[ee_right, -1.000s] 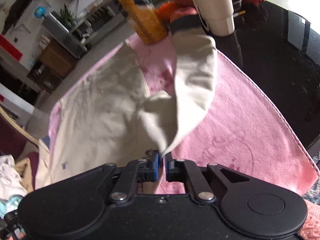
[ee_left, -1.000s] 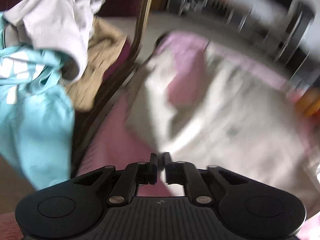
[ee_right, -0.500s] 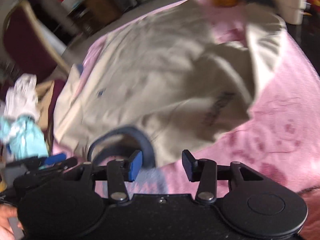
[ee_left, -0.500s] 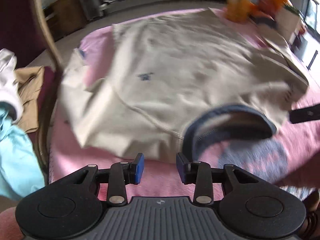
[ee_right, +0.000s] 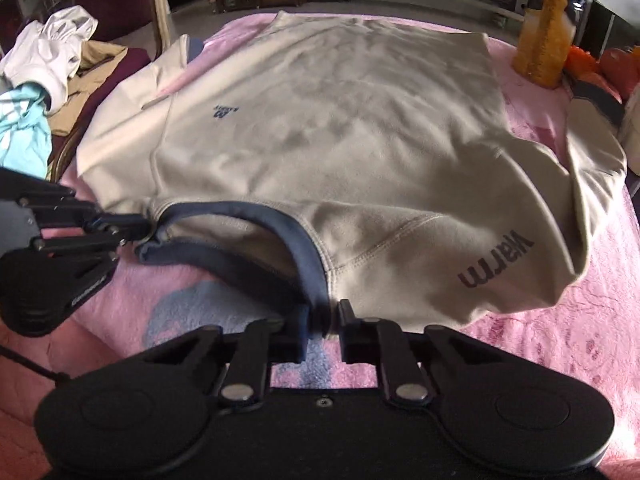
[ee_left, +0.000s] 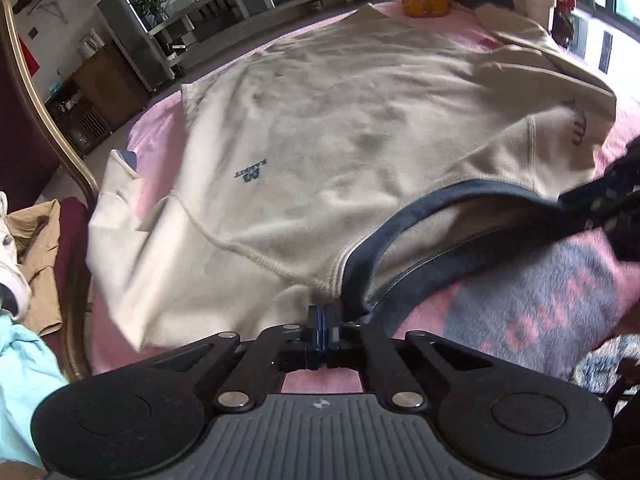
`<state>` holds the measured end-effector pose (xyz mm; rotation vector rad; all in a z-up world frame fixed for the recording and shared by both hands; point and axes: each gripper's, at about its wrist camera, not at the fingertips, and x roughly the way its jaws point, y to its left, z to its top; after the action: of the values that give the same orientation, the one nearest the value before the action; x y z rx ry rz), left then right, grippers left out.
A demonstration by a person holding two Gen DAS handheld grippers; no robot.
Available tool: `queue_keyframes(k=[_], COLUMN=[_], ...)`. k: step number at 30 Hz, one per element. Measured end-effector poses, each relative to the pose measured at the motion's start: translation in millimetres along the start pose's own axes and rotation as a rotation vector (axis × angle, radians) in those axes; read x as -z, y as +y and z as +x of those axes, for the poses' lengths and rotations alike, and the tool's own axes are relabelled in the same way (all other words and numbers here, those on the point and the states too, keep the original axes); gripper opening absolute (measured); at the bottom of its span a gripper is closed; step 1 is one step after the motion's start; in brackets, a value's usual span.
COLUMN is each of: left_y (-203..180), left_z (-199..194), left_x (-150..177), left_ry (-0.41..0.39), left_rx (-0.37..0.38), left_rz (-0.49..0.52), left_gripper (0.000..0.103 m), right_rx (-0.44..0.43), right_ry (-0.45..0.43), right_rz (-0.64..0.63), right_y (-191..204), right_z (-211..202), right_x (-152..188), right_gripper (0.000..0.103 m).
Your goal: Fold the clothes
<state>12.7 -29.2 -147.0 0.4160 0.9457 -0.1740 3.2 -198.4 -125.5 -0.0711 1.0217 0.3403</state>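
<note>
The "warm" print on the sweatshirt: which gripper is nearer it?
Right. The right gripper grips the collar just beside the print; the left gripper grips the collar's far side.

Your sweatshirt (ee_right: 328,120) lies spread flat on the blanket (ee_right: 580,340), its collar (ee_right: 256,220) at six o'clock nearest you, its hem at twelve. Your left gripper (ee_left: 322,320) sits at the collar's seven o'clock end, your right gripper (ee_right: 323,320) at its five o'clock end. A clothes pile (ee_right: 44,76) lies off the blanket at ten o'clock; a bottle (ee_right: 544,36) stands at one o'clock.

Sweatshirt (ee_left: 360,128) now flat, jaws reclosed.
</note>
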Motion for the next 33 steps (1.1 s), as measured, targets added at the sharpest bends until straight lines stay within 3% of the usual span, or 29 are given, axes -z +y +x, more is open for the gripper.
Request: queue_keyframes(k=[5, 9, 13, 14, 23, 31, 33], left_y=[3.2, 2.3, 13.0, 15.2, 38.6, 89.4, 97.5], left_z=[-14.6, -6.5, -12.2, -14.4, -33.7, -40.4, -19.6], left_x=[4.5, 8.3, 7.5, 7.1, -15.7, -62.3, -66.1], left_ry=[0.062, 0.094, 0.096, 0.093, 0.067, -0.051, -0.031], left_rx=[0.061, 0.023, 0.024, 0.019, 0.025, -0.012, -0.014], left_rz=[-0.043, -0.048, -0.097, -0.105, -0.188, -0.289, -0.309], left_gripper=[0.0, 0.001, 0.014, 0.016, 0.025, 0.029, 0.028], right_rx=[-0.054, -0.046, -0.075, -0.086, -0.272, -0.221, -0.202], right_ry=[0.024, 0.054, 0.031, 0.018, -0.106, -0.202, -0.225], right_rz=[0.09, 0.086, 0.113, 0.125, 0.426, 0.439, 0.468], right_y=[-10.3, -9.9, -13.9, -15.8, -64.6, -85.0, -99.1], right_z=[-14.7, -7.4, -12.1, -15.1, -52.6, -82.1, -76.4], right_x=[1.7, 4.5, 3.6, 2.7, -18.2, -72.1, -82.3], right_gripper=[0.011, 0.015, 0.044, 0.046, 0.048, 0.049, 0.049])
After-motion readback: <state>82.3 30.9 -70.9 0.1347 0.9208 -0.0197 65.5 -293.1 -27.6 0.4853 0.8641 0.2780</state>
